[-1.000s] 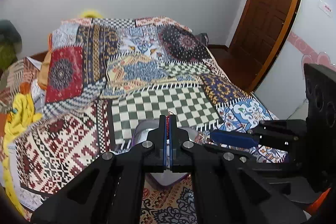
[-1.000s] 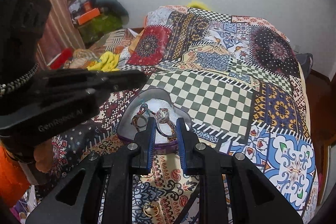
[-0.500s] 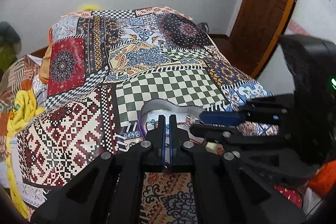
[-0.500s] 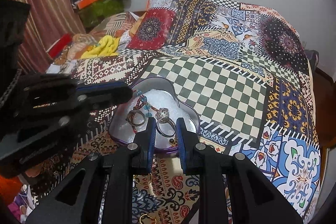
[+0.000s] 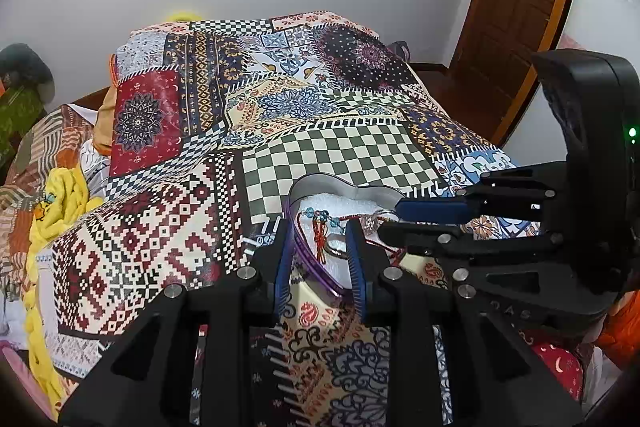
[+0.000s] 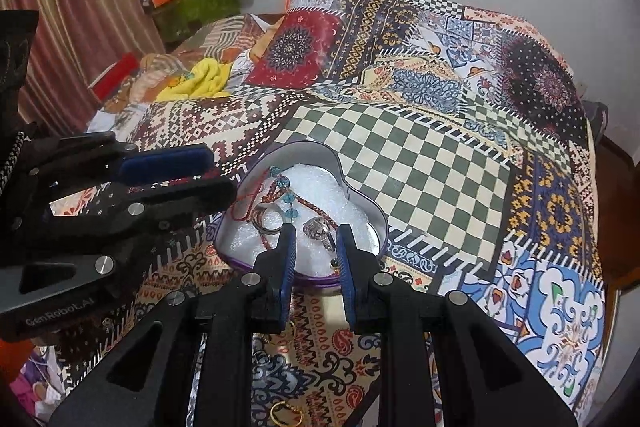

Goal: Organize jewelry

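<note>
A heart-shaped tin (image 6: 360, 183) with white padding sits on the patchwork bedspread (image 6: 420, 147). In it lie a red cord bracelet with blue beads (image 6: 286, 193), a silver band (image 6: 266, 219) and a stone-set ring (image 6: 316, 229). The tin's purple rim shows in the left wrist view (image 5: 316, 267). My left gripper (image 5: 320, 239) is open over the tin's near edge, with the red cord (image 5: 320, 237) lying below between its fingers. My right gripper (image 6: 314, 241) is open and empty, with its fingers on either side of the stone ring.
A gold ring (image 6: 286, 413) lies on the bedspread near the front edge, below my right gripper. Yellow cloth (image 5: 60, 211) and piled clothes lie at the left of the bed. A brown door (image 5: 516, 7) stands at the right.
My left gripper was shut on the red cord bracelet, came down over the tin and has opened; the bracelet now lies in the tin. My right gripper stays open over the rings.
</note>
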`<state>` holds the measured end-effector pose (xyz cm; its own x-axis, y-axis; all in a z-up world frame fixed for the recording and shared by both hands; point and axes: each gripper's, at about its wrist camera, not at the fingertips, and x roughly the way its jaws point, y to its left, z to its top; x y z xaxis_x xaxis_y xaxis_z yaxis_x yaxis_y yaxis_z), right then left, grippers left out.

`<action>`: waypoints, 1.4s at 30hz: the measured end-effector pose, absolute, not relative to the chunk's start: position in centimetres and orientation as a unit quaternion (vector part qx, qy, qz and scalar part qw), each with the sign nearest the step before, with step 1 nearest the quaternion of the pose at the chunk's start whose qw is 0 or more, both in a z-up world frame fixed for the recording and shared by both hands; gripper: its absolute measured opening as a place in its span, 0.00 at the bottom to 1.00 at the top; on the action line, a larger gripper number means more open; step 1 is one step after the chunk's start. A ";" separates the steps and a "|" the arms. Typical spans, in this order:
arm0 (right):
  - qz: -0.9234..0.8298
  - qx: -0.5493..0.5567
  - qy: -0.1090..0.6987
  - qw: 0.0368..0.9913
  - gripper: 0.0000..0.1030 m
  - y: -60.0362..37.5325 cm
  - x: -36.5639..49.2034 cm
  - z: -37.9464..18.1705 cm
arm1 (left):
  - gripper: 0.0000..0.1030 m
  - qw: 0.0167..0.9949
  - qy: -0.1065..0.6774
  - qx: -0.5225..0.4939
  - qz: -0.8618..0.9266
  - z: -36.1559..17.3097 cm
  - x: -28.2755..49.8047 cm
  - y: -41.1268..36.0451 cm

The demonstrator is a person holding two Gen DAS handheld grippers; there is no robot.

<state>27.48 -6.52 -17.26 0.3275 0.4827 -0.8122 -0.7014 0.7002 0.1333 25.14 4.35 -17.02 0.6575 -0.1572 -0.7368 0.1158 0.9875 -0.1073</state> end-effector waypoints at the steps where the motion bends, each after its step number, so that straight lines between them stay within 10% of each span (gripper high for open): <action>1: 0.366 -0.123 0.447 0.807 0.18 -6.6 27.3 -17.0 | 0.27 0.911 0.406 -0.025 -0.074 -16.8 24.9 4.4; 11: 0.346 -0.136 0.423 0.826 0.21 -7.9 24.7 -14.1 | 0.39 0.917 0.391 -0.028 -0.073 -14.6 21.9 3.9; 16: 0.336 -0.128 0.407 0.840 0.44 -8.9 22.9 -12.6 | 0.41 0.918 0.387 -0.035 -0.074 -13.6 20.3 3.7; 42: 0.311 -0.115 0.492 0.805 0.44 -11.6 19.1 -18.6 | 0.43 0.885 0.451 -0.041 -0.107 -17.9 15.5 1.7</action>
<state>19.10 -11.60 -18.59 0.3216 0.3875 -0.8640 -0.6140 0.7799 0.1213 15.48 1.72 -17.88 0.5697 -0.2257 -0.7903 0.1524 0.9739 -0.1683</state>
